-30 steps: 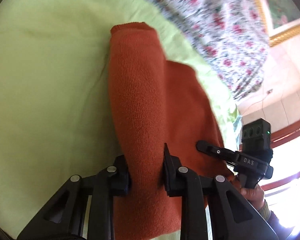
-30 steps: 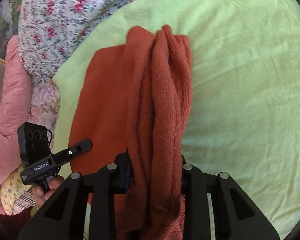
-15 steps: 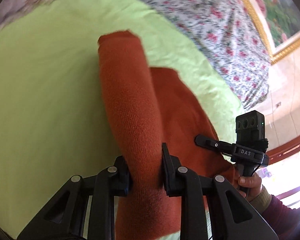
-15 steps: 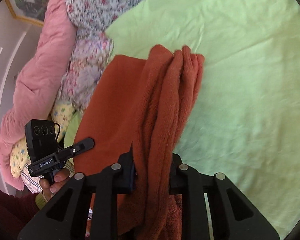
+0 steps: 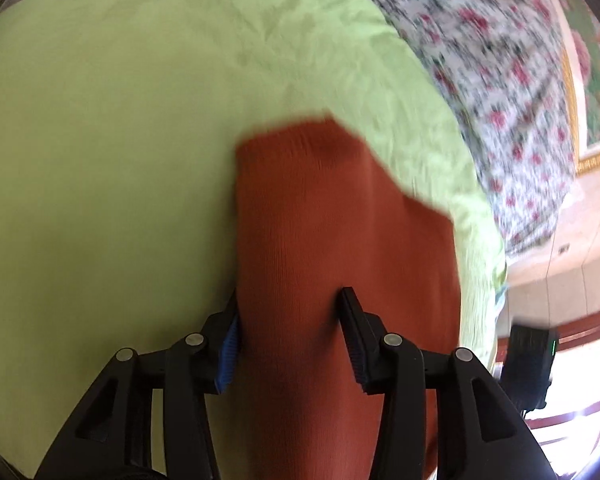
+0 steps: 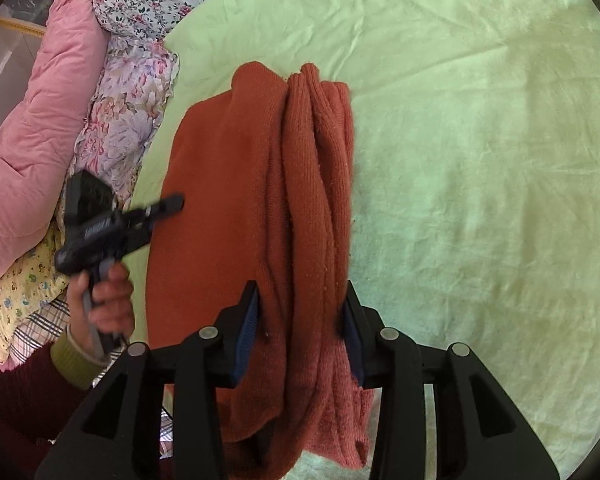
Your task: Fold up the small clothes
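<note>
A rust-orange knit garment (image 5: 332, 240) lies on a light green sheet (image 5: 120, 160). My left gripper (image 5: 290, 320) has its jaws spread, with a fold of the garment lying between the blue pads. In the right wrist view the garment (image 6: 236, 216) is bunched in several folds. My right gripper (image 6: 300, 312) also has its jaws apart around those folds. The left gripper shows in the right wrist view (image 6: 172, 205), off to the left beside the garment in a hand.
A floral quilt (image 5: 500, 60) lies past the sheet's far edge. A pink padded blanket (image 6: 32, 120) and floral pillows (image 6: 120, 120) are piled to the left of the sheet (image 6: 480, 160). The right gripper's body (image 5: 530, 364) shows by a window.
Both grippers have opened their jaws on the garment's folds. The folded part has come down toward the sheet. In the right wrist view, the left gripper has drawn away to the left.
</note>
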The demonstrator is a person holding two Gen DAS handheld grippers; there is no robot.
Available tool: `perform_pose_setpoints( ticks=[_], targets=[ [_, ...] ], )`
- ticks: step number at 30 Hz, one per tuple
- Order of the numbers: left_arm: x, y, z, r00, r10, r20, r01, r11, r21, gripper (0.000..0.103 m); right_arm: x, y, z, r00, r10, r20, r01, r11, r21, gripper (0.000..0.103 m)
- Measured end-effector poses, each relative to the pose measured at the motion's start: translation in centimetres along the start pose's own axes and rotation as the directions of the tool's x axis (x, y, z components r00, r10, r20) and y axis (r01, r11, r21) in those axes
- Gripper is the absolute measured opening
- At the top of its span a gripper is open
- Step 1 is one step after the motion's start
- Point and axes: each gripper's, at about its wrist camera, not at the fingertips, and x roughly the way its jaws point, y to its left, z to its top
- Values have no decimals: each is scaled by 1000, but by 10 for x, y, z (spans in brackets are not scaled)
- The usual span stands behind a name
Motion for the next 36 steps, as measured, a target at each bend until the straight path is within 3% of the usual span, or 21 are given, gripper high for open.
perform_pose_setpoints(
  ticks=[3, 7, 12, 17, 21, 22, 25, 28, 32, 33, 34, 36],
  targets=[
    [9, 2, 37, 999, -1, 51, 3, 1000, -30, 43, -6, -4, -3, 1000, -21, -13, 21, 1000, 14, 41],
    [6, -9, 65, 994, 22, 108, -24, 1000, 17, 25, -14, 0, -7, 1000, -30, 3, 30, 1000, -2, 41],
    [-4, -30, 68, 985, 48, 168, -70, 989, 127, 12, -38, 8, -8, 997, -38, 71, 40, 998, -39, 41],
    [-6, -44, 63, 966, 150, 210, -193, 960, 203, 9, -46, 18, -8, 993, -21, 114, 27, 998, -50, 41],
    [-22, -43, 54, 945, 232, 229, -274, 946, 172, 18, -44, 29, -9, 994, -5, 109, 14, 996, -85, 41],
    [-32, -42, 47, 948, 217, 234, -258, 953, 160, 27, -43, 31, -9, 994, 0, 107, 10, 996, -90, 41],
    [-53, -43, 23, 956, 184, 227, -225, 959, 172, 41, -35, 36, -9, 995, -14, 96, 23, 995, -95, 41],
    [-62, -45, -12, 969, 174, 176, -207, 960, 188, 45, -25, 29, -9, 996, -59, 67, 64, 995, -78, 41],
    [-57, -39, -62, 976, 200, 86, -213, 961, 175, 49, -12, 16, -5, 998, 12, 57, -13, 1000, 11, 40],
    [-54, -36, -71, 976, 207, 64, -215, 962, 167, 49, -10, 16, -4, 998, 24, 56, -24, 1000, 16, 36],
    [-50, -34, -80, 976, 214, 40, -218, 963, 161, 49, -7, 19, -4, 998, 23, 50, -23, 1000, 11, 13],
    [-48, -31, -94, 975, 223, 18, -224, 964, 143, 49, -14, 28, -3, 998, 29, 63, -29, 1000, -2, 8]
  ],
)
